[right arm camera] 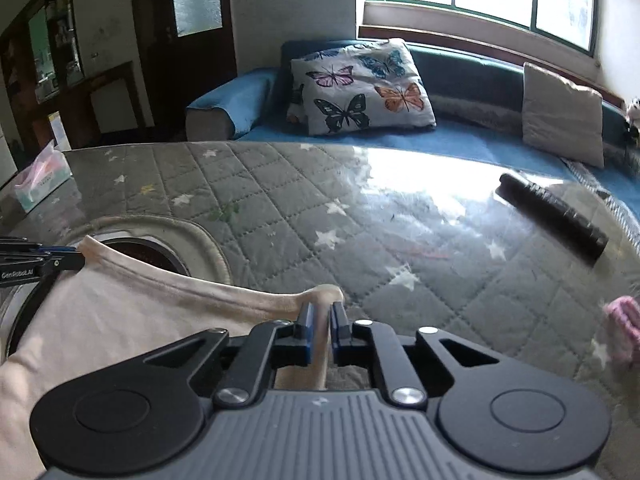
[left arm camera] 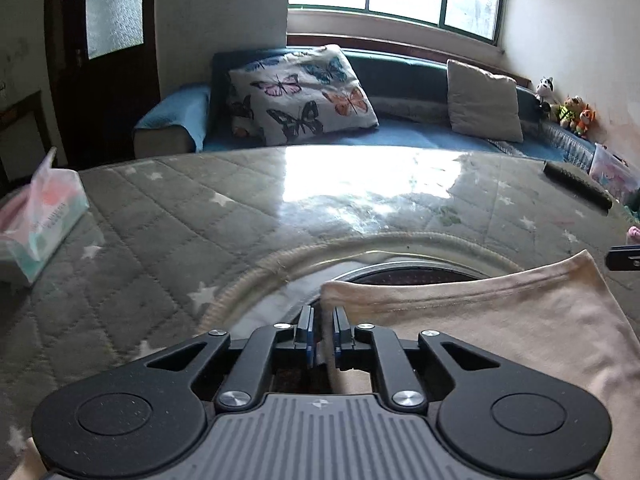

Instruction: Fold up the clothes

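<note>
Here, a pale peach cotton-knit garment lies across the lower right of the left wrist view and the lower left of the right wrist view, spread over a desk with a glossy clear cover over grey quilted star-print cloth.

Left gripper: jaws nearly closed, pinching the garment's left corner at the hemmed edge. Right gripper: jaws close together, a bunched fold of the same hem standing up between them. Both holds sit on the ribbed band, one at each end, with the edge sagging a little between them.

Handling, as a judgement: light, limp, stretchy fabric; no stiffness, so it will droop and crease wherever unsupported. The slick desk cover should let it slide easily. The doubled hem looks like the firmest place to pinch; corners give the best control of a fold line.

Writing: "GenRobot.AI" reads on the left gripper's black arm at the left edge of the right wrist view. A soft tissue pack with pink and teal print at left carries small text, too blurred to read. A black cylindrical object lies at right, unlabelled as far as I can tell.
</note>
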Motion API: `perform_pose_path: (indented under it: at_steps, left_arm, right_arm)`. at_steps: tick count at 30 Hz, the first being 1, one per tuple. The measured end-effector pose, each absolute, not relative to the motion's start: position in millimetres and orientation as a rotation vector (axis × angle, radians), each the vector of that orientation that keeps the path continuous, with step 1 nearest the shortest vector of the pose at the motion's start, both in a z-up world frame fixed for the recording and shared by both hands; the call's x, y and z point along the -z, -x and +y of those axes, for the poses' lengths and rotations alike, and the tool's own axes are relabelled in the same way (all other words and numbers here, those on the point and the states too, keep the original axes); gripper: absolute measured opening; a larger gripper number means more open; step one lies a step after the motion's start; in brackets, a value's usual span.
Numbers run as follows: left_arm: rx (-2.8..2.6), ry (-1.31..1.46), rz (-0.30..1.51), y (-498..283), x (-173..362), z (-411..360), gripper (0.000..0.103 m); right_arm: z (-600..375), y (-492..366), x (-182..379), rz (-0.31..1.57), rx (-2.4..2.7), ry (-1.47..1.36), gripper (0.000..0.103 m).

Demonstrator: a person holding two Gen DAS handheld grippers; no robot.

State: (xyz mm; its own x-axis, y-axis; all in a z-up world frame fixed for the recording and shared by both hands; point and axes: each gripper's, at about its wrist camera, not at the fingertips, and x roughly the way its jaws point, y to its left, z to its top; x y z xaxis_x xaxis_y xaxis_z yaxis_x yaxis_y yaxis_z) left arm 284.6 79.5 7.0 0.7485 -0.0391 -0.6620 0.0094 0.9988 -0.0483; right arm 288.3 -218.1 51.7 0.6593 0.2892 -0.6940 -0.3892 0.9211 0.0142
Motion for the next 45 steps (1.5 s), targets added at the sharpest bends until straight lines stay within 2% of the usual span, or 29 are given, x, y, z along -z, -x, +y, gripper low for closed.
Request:
perform_pose_path:
  at_steps: [2, 4, 7, 9, 10, 14, 17, 19, 23, 25, 27, 29, 32, 42, 45]
  left_arm:
    - [0.015, 0.043, 0.715, -273, -14, 85, 0.023]
    - [0.002, 0.038, 0.702, -257, -21, 89, 0.031]
    - [-0.007, 0.035, 0.689, -229, -29, 96, 0.033]
    - [-0.035, 0.016, 0.666, -208, -31, 103, 0.04]
    - [-0.057, 0.011, 0.659, -197, -31, 108, 0.042]
    - [-0.17, 0.059, 0.657, -158, -29, 144, 0.042]
    - [-0.294, 0.06, 0.645, -135, -26, 169, 0.042]
    - [-0.36, 0.06, 0.651, -128, -21, 183, 0.042]
    - [-0.382, 0.14, 0.685, -125, -9, 205, 0.041]
    - [-0.378, 0.151, 0.694, -127, -5, 207, 0.04]
    - [-0.356, 0.148, 0.683, -128, -5, 204, 0.031]
    - [-0.337, 0.146, 0.676, -130, -6, 202, 0.01]
    - [-0.371, 0.126, 0.664, -126, -7, 200, 0.005]
    - [-0.461, 0.124, 0.68, -93, -6, 209, 0.005]
    - [-0.454, 0.118, 0.688, -93, -7, 208, 0.01]
  right_arm:
    - [-219, -275, -62, 0.75, -0.391, 0.161, 0.01]
    - [-221, -261, -71, 0.747, -0.401, 0.174, 0.016]
    - [-223, -235, -82, 0.739, -0.405, 0.201, 0.02]
    - [-225, -219, -85, 0.745, -0.408, 0.205, 0.021]
    - [-227, -211, -84, 0.749, -0.412, 0.205, 0.025]
    - [-225, -172, -77, 0.774, -0.456, 0.217, 0.029]
    - [-219, -141, -68, 0.781, -0.505, 0.243, 0.038]
    - [-213, -123, -63, 0.778, -0.536, 0.259, 0.039]
    - [-202, -95, -53, 0.762, -0.579, 0.298, 0.04]
    - [-199, -87, -51, 0.757, -0.587, 0.303, 0.045]
    - [-196, -80, -50, 0.753, -0.588, 0.304, 0.045]
    - [-196, -76, -49, 0.748, -0.585, 0.305, 0.045]
    - [-199, -69, -50, 0.74, -0.58, 0.295, 0.046]
    - [-212, -43, -39, 0.759, -0.595, 0.277, 0.046]
    - [-220, -39, -41, 0.759, -0.588, 0.247, 0.046]
